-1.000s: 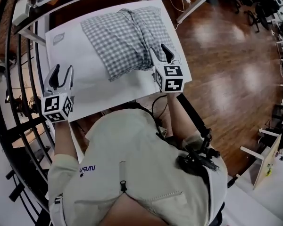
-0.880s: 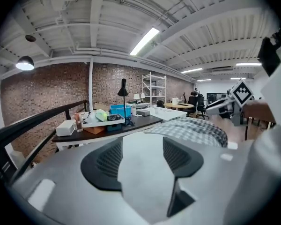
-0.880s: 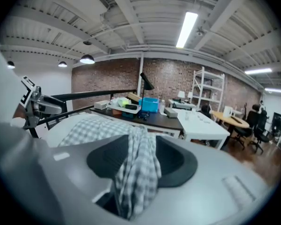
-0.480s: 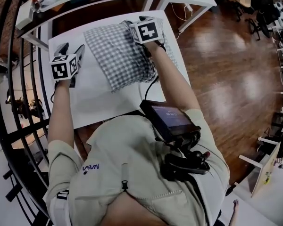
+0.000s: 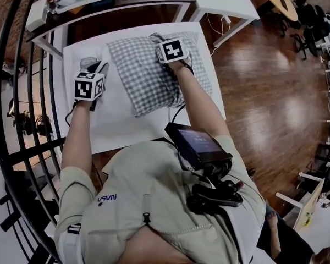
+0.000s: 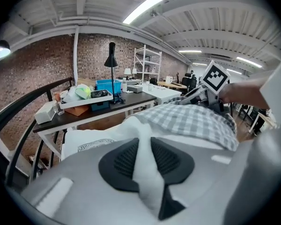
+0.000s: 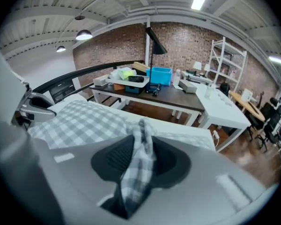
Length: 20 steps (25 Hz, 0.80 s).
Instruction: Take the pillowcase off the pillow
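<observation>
On the white table (image 5: 121, 126) the pillow lies flat and slanted, with the checked pillowcase (image 5: 146, 73) covering it all over; no bare pillow can be made out in the head view. At the pillow's far end, towards its right side, the right gripper (image 7: 139, 144) points down onto it. Its jaws have just been closing and stand narrow, pinching a bunched ridge of the checked fabric that rises between the black pads (image 7: 113, 157). Left of the pillow, just beside its edge, the left gripper (image 6: 144, 146) also tilts down towards the tabletop. Its jaws too have just been closing and are nipped on a fold of white cloth (image 6: 145, 172) — whether that fold belongs to the pillow's inside or to a covering on the table cannot be told. The person's arms reach over the near edge of the table to both tools. Beyond the far edge stands a dark desk (image 6: 103, 108) bearing a blue box (image 6: 107, 86) and a black lamp (image 6: 111, 60).
</observation>
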Available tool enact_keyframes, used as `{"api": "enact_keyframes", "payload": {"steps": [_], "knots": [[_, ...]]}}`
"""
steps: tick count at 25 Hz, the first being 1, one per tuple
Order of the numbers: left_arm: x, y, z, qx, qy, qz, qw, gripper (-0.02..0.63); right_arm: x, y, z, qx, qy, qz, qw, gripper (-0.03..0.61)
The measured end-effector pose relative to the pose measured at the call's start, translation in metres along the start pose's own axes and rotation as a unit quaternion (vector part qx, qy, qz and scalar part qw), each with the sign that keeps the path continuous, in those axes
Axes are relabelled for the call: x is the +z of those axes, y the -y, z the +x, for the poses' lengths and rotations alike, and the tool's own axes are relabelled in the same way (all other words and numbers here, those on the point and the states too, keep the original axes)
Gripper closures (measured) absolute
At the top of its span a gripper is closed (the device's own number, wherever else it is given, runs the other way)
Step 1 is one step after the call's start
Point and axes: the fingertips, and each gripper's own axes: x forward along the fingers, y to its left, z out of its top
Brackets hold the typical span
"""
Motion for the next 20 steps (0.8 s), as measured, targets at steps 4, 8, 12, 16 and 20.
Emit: {"api": "enact_keyframes", "payload": {"steps": [4, 8, 12, 16, 20], "knots": [[0.005, 0.010, -0.029, 0.007, 0.044, 0.019, 0.9988, 0.586, -0.010, -0.003, -0.011, -0.014, -0.001, 0.014, 1.000, 0.552], [0.017, 0.013, -0.066, 0.006, 0.100, -0.005, 0.9950, 0.591, 0.012, 0.033, -0.040, -0.096, 0.050, -0.013, 0.994, 0.557], [0.020, 0.013, -0.098, 0.007, 0.142, -0.039, 0.9891, 0.594, 0.014, 0.071, -0.067, -0.146, 0.072, 0.000, 0.987, 0.557], [0.010, 0.002, -0.117, 0.009, 0.158, -0.066, 0.9852, 0.594, -0.014, 0.106, -0.081, -0.176, 0.052, 0.050, 0.982, 0.558], [0.004, 0.004, -0.121, 0.013, 0.157, -0.066, 0.9853, 0.594, -0.038, 0.131, -0.082, -0.187, 0.056, 0.080, 0.977, 0.560]]}}
